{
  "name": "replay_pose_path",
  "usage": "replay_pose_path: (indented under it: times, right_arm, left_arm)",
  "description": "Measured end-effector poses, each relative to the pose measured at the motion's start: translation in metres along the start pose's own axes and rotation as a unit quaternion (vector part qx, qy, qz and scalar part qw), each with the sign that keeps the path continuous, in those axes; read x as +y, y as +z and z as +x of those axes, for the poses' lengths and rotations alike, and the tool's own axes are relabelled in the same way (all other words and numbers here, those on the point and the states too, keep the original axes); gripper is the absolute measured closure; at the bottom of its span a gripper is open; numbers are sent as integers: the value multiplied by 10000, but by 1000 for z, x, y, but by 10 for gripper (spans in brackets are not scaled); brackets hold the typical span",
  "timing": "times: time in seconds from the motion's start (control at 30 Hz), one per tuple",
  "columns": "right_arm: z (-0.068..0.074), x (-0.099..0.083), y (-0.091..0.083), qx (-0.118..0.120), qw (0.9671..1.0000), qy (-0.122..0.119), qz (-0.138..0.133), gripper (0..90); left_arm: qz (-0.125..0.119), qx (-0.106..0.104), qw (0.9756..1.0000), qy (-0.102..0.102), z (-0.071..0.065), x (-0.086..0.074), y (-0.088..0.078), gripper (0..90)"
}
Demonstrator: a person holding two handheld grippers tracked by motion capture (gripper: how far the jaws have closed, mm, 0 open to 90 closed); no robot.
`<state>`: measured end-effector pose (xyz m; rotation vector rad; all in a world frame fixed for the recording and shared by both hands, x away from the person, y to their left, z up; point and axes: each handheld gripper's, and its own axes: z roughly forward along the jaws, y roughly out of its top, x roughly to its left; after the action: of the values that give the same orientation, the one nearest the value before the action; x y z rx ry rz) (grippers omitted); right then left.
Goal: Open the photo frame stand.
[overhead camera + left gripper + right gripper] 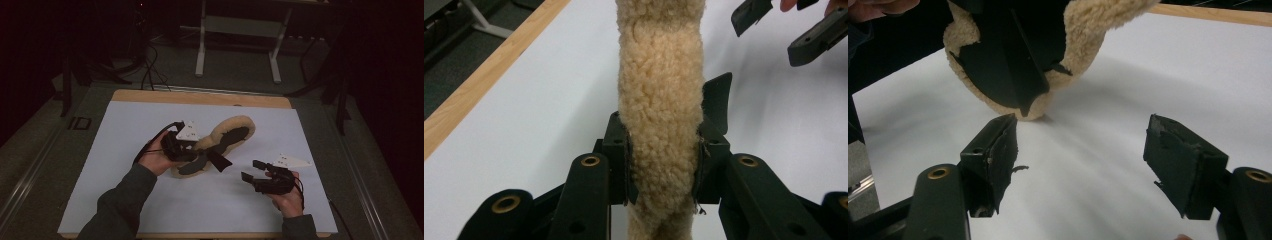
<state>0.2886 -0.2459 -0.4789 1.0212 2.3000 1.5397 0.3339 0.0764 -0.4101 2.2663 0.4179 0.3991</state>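
Your left gripper (pixel 663 165) pinches the tan, curly fleece pad (pixel 227 132) with its dark underside; your right gripper (pixel 1080 167), near right, stands spread.

One camera hangs high behind me, facing forward and down over the whole white table (pixel 150 200). The camera on my left claw (pixel 664 170) looks along its jaws, tight against the fleecy pad (pixel 659 100). My right claw's (pixel 1083 165) camera sits low, facing that same pad from a little way off; all three share it.
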Motion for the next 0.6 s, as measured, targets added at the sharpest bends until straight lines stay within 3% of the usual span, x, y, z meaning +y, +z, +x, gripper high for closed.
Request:
replay_pose_path:
  times: [0.37, 0.6]
  right_arm:
    - [-8, -3, -12, -154, 9998, 122, -105, 292]
    - [-17, -5, -25, -364, 9987, 278, -237, 292]
  left_arm:
    - [319, -53, 9991, 282, -4, 17, 13, 678]
    - [679, -106, 9956, 638, -10, 32, 27, 679]
